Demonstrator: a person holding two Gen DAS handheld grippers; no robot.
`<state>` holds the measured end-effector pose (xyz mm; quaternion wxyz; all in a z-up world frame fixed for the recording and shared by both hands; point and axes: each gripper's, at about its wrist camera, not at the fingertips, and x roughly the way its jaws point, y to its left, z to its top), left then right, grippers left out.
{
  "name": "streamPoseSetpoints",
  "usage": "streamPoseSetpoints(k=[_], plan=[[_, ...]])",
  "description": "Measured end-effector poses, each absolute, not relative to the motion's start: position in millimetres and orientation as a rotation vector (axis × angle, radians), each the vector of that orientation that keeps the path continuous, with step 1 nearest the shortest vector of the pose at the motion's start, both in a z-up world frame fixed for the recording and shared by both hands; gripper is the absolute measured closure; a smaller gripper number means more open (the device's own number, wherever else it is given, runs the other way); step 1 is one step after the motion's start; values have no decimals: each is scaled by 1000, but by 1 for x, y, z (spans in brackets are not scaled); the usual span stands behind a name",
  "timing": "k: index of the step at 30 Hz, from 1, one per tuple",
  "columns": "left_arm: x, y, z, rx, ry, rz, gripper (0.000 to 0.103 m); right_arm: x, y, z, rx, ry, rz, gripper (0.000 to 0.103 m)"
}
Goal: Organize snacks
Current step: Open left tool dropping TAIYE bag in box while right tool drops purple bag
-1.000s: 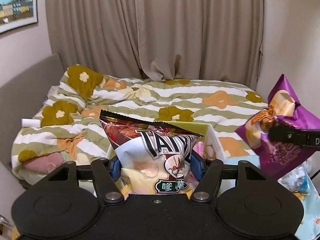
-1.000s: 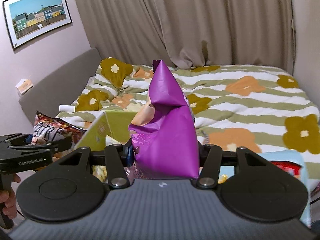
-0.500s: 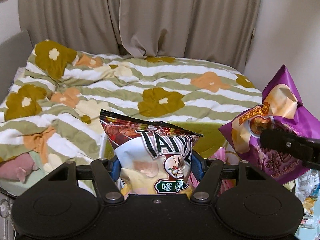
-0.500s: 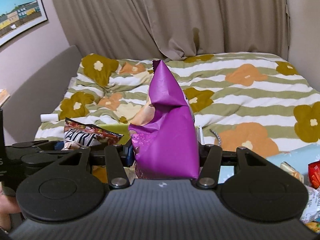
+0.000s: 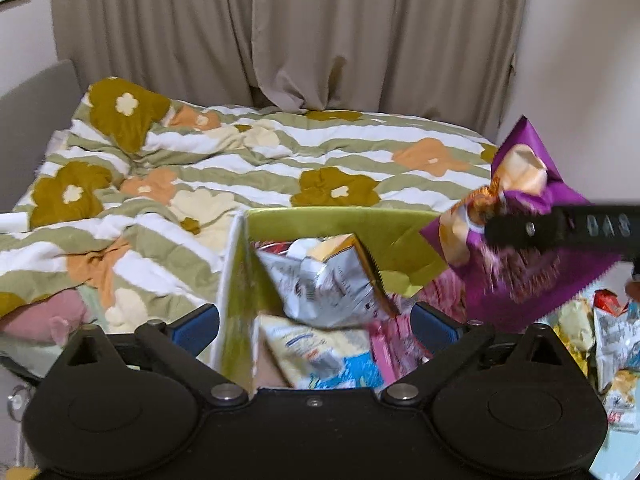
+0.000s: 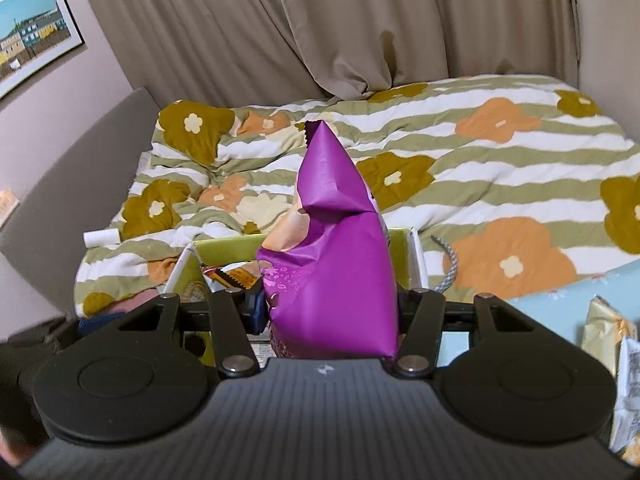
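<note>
So the left tool was spread wide with nothing between its blue pads, hovering right over the green box at the edge of the bed. A silver and orange chip bag sat tilted inside the box, just ahead of the tool, on top of other packets that were too blurry to identify. The right tool was clenched on the purple snack bag, which stood upright between its fingers and hid most of the box behind it. From the left camera that purple bag hung by the box's right wall, smeared with motion blur. More snack packs lay on the light blue tabletop, cut off at the frame edge.
</note>
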<state>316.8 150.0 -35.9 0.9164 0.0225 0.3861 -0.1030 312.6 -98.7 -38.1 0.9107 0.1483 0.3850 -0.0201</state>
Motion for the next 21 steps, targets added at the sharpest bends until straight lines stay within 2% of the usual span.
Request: streamPoseSetpoints(k=[10,13,16,21], plan=[[307,156,-31,24,785,-162,0,330,-100,-45,356,814,-7,33],[306,156,-33,19,789,-153,0,335,-98,-51,384,813,2,30],[306,156,-35,11,793,-146,0,337,-100,-57,415,801,20,0],[301,157,-40,15,803,-129,0,328,-103,-61,414,771,15,0]])
